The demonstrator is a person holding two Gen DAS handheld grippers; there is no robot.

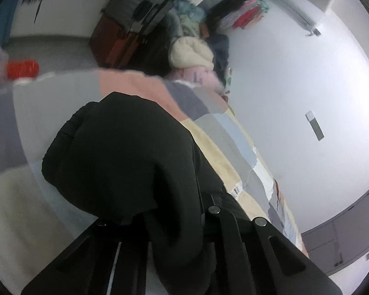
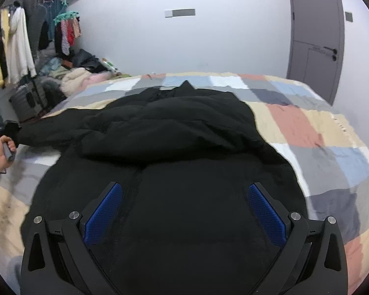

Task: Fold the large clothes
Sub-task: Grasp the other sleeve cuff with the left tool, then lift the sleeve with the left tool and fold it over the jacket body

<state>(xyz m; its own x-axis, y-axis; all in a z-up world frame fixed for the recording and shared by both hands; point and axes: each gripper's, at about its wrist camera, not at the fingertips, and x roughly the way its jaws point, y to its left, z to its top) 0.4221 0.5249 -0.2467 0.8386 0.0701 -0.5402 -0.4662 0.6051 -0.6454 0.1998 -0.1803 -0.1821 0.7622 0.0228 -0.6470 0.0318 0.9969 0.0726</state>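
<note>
White walls and a grey door are seen behind a bed covered by a patchwork quilt of pink, cream, grey and blue squares. Across that quilt a black puffer jacket is spread, collar towards the far wall, its upper part bunched in thick folds. The right claw is held wide apart over the jacket's near hem, blue pads showing on both fingers and nothing caught between them. Out at the left edge of the right wrist view, one sleeve is stretched sideways to the left claw, gripped in the person's hand. From the left wrist view, black fabric is draped thickly over the left claw's fingers and appears to be clamped there, though the tips are buried. Beyond the bed, a clothes rack and a heap of garments are visible on the floor beside a dark suitcase.
</note>
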